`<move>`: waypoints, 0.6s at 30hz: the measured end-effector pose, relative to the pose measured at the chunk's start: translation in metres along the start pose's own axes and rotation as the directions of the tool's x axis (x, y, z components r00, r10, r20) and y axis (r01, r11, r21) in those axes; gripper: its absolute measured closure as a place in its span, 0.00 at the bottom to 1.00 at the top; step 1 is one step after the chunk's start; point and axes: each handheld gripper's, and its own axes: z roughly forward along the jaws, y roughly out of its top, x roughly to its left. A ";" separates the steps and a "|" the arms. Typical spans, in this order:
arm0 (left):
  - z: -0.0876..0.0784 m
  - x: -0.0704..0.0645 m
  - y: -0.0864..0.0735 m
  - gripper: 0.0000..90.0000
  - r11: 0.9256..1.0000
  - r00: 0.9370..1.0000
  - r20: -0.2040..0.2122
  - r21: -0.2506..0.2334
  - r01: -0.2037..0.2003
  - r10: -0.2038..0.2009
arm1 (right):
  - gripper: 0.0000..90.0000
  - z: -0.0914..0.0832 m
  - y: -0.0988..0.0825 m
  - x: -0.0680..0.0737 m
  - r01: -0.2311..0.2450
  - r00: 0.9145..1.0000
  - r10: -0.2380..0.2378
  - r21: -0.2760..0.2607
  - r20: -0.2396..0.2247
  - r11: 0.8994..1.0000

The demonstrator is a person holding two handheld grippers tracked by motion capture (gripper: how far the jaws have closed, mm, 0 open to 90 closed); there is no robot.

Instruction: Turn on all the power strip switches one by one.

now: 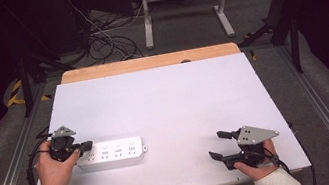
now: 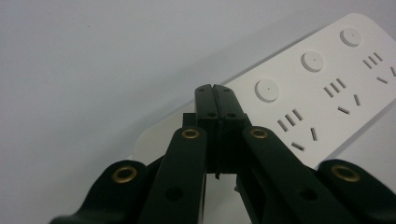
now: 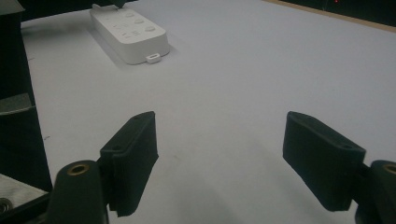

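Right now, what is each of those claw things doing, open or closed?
Left gripper: fingers closed together, holding nothing, at the end of the white power strip.
Right gripper: fingers wide open, empty.

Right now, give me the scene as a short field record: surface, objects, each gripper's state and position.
surface: white table top, wooden strip along its far edge
object: white power strip, lying flat near the left front, socket face up
left gripper: jaws shut, tips over the strip's left end; contact cannot be told
right gripper: jaws open, nothing between them, at the right front, apart from the strip
hands: left hand and right hand each hold a gripper
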 end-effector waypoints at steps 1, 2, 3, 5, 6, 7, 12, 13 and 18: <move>0.000 0.000 0.000 1.00 1.000 1.000 0.003 -0.003 -0.008 0.008 | 0.30 0.000 0.000 0.000 0.000 1.000 0.000 0.000 0.000 1.000; 0.001 -0.001 0.000 1.00 1.000 1.000 0.010 -0.005 -0.005 0.005 | 0.30 0.000 0.000 0.000 0.000 1.000 0.000 -0.001 0.000 1.000; 0.001 -0.001 0.000 1.00 1.000 1.000 0.010 -0.005 -0.005 0.005 | 0.30 0.000 0.000 0.000 0.000 1.000 0.000 -0.001 0.000 1.000; 0.002 -0.002 0.000 1.00 1.000 1.000 0.004 -0.005 -0.013 0.013 | 0.30 0.000 0.000 0.000 0.000 1.000 0.000 -0.001 0.000 1.000; 0.002 -0.002 0.000 1.00 1.000 1.000 0.004 -0.005 -0.013 0.013 | 0.30 0.000 0.000 0.000 0.000 1.000 0.000 -0.001 -0.001 1.000; 0.002 -0.002 0.000 1.00 1.000 1.000 0.004 -0.005 -0.013 0.013 | 0.30 0.000 0.000 0.000 0.000 1.000 0.000 -0.001 0.000 1.000; 0.002 -0.002 -0.001 1.00 1.000 1.000 -0.002 -0.004 -0.018 0.018 | 0.30 0.000 0.000 0.000 0.000 1.000 0.000 -0.001 -0.001 1.000; 0.002 -0.002 -0.001 1.00 1.000 1.000 -0.005 -0.003 -0.021 0.021 | 0.30 0.000 0.000 0.000 0.000 1.000 0.000 -0.001 -0.001 1.000; 0.004 -0.002 -0.003 1.00 1.000 1.000 -0.018 -0.015 -0.025 0.025 | 0.30 0.000 0.000 0.001 0.000 1.000 0.000 -0.002 -0.002 1.000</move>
